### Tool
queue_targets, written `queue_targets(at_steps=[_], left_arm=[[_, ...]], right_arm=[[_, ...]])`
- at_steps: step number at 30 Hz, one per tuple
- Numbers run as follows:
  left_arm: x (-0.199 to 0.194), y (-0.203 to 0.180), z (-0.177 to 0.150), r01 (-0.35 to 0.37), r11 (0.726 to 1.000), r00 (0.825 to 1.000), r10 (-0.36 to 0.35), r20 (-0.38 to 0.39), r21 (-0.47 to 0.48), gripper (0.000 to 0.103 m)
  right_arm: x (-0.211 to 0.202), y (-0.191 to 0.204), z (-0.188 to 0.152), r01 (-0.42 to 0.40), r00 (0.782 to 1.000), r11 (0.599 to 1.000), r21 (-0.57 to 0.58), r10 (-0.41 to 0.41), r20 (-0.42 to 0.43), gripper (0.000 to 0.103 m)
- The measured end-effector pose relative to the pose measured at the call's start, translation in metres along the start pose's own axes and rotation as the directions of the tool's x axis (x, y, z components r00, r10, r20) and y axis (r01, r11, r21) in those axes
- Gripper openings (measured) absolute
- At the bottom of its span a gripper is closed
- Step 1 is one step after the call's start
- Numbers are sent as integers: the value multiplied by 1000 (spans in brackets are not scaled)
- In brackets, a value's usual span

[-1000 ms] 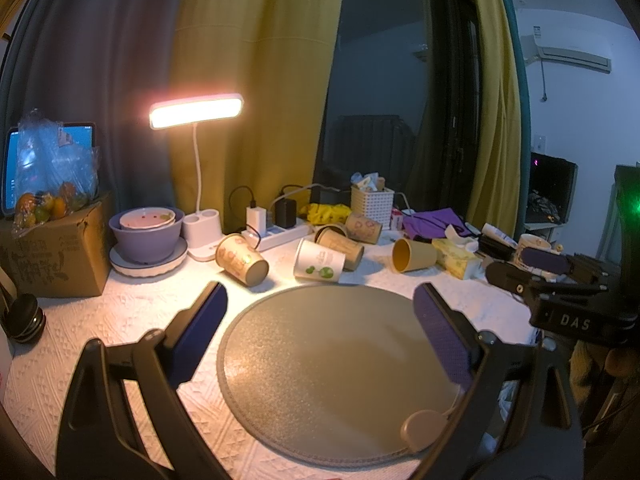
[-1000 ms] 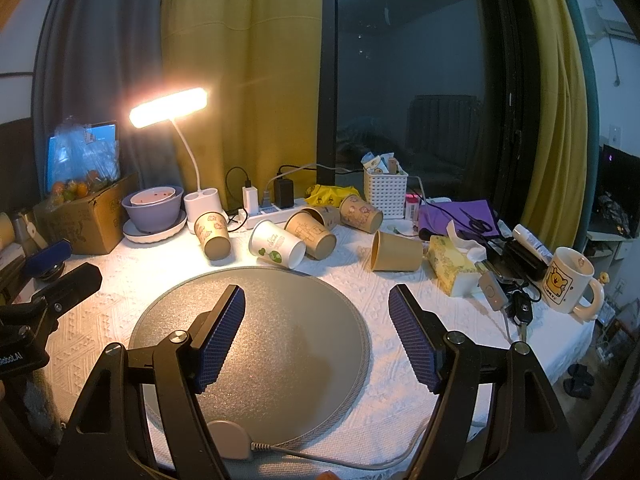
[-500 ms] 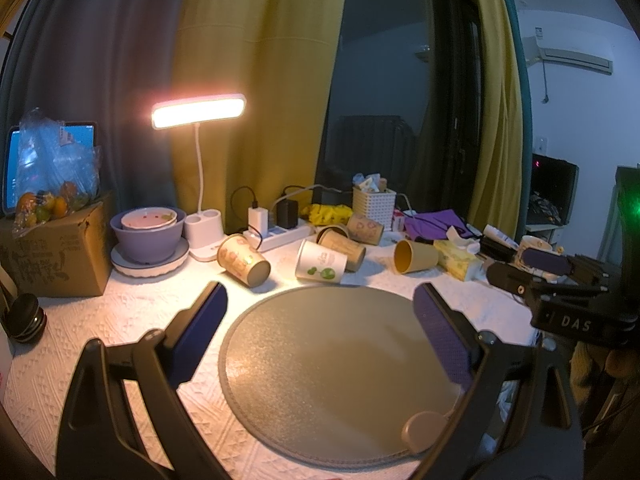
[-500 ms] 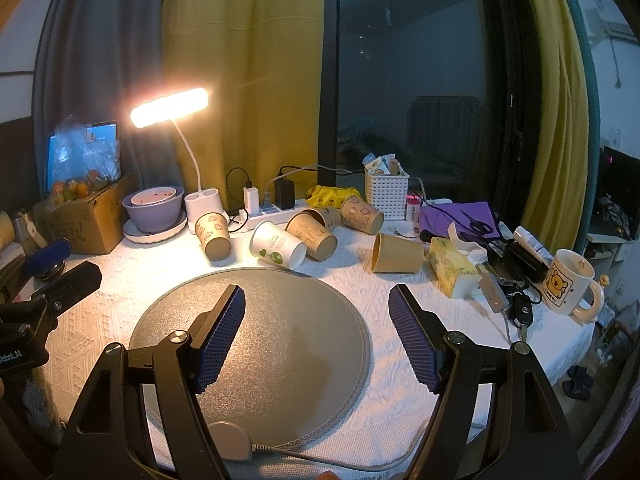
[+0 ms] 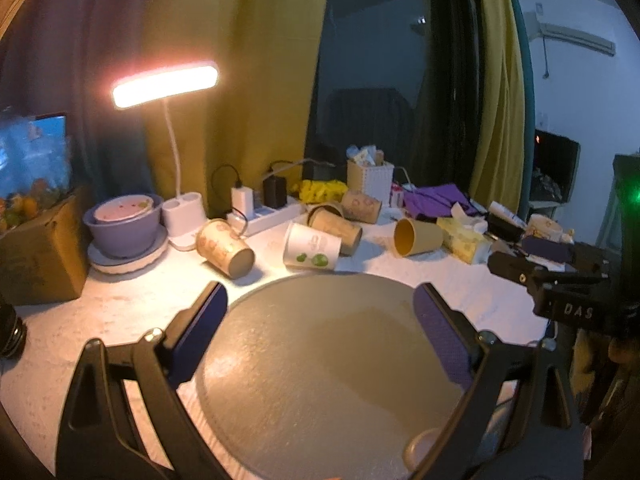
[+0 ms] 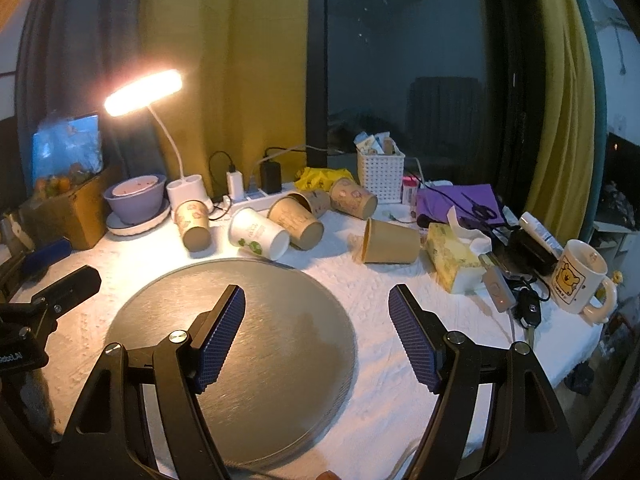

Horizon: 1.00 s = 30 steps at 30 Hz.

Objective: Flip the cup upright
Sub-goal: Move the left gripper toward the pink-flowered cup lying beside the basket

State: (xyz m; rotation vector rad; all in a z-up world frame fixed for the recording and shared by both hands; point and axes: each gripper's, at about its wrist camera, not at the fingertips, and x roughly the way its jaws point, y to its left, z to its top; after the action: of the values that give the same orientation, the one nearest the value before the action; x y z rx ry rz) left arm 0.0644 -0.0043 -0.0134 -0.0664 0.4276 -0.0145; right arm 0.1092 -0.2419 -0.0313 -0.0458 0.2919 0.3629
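The table (image 6: 400,392) has a white textured cloth. On it lie a round grey mat (image 6: 256,320), five paper cups on their sides, one of them white (image 6: 258,238), a tissue box (image 6: 452,256), a mug (image 6: 576,276), a lamp (image 6: 188,190), a power strip (image 5: 266,216) and a cardboard box (image 5: 38,256).

Setting: a lived-in room of a home at night, not a lab. Ahead of the fingers, a table under a white textured cloth (image 6: 400,344) carries household clutter: lit desk lamp (image 6: 143,92), power strip with chargers (image 6: 256,196), purple bowl on a plate (image 6: 136,200), tissue box (image 6: 452,254), cartoon bear mug (image 6: 576,276), keys (image 6: 528,308). Beyond these, yellow curtains (image 6: 248,60) flank a dark window (image 6: 400,60); a wall air conditioner (image 5: 576,36) shows far right of the left fingers.
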Motion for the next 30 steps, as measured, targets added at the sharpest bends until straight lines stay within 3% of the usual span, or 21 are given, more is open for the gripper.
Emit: queue_targets(at_steps=[5,12,26,30], left_arm=[[40,-11,21,38,999,996,-38,-76,-1,95],[121,-23,56,107,991,969,-121,-214,-79,95],[270,-71,120,61,997,961,-49,-272,37,95],[318,-77,134,66,998,944,-66,-322,-9,95]], right_arm=[[36,-34,17,-12,999,1000,20,13,-42,77],[87,-82,46,-26,996,999,26,28,-80,77],[203,-158,118,-1,987,998,66,11,-158,77],[226,-174,131,5,984,996,84,10,-180,77]])
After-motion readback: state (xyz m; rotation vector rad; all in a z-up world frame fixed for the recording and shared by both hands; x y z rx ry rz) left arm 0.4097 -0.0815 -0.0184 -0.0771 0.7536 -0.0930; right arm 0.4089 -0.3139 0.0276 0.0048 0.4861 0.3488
